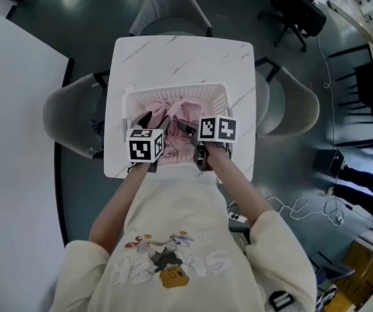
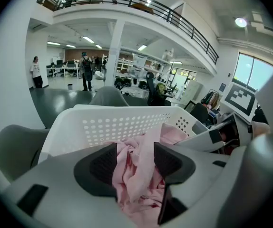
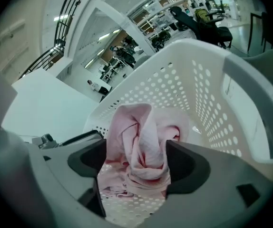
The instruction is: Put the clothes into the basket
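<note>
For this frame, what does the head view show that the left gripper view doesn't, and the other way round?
Only the head view shows the white table that the basket sits on, and the person's cream sweatshirt and arms. Only the left gripper view shows the left gripper close up, its jaws closed on a fold of the pink clothes, and people standing far off in the hall. Both show the white basket holding the pink clothes, and the grey chairs beside it.

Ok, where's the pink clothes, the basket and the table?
pink clothes (image 3: 141, 141): right gripper view, the bunched middle fold.
basket (image 2: 108, 125): left gripper view, its holed far wall.
table (image 1: 173, 60): head view, bare top.
</note>
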### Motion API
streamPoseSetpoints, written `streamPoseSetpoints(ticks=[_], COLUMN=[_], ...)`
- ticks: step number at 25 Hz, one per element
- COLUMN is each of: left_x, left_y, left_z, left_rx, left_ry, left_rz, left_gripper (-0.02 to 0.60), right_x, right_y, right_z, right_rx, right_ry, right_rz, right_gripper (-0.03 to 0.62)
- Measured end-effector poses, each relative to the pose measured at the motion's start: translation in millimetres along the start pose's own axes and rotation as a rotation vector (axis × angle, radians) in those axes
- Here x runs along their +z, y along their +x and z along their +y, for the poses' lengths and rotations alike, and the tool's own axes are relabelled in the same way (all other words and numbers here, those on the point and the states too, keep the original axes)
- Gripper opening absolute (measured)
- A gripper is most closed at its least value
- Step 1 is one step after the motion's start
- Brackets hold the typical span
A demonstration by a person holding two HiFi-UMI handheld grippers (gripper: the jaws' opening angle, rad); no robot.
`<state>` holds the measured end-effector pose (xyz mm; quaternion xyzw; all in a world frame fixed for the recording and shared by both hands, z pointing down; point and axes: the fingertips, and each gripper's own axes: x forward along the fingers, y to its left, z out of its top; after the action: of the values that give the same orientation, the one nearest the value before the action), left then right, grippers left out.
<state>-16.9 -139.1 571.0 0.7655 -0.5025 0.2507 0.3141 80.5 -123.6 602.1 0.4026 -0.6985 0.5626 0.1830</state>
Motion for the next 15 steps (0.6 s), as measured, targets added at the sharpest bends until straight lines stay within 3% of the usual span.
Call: streamPoseSetpoints(ticks=[15], left_x=[23.6], left_y=[-51.3], left_z=[-27.0], left_rx=[-0.035], left_ry=[-0.011], left_rz=[-0.087], left_gripper=[0.242], right_x=[13.9], right_y=[-48.0], right_z=[35.6], right_rx=[-0.04], right_ry=[-0.187], right_rz=[-0.187], right_gripper=[0.388])
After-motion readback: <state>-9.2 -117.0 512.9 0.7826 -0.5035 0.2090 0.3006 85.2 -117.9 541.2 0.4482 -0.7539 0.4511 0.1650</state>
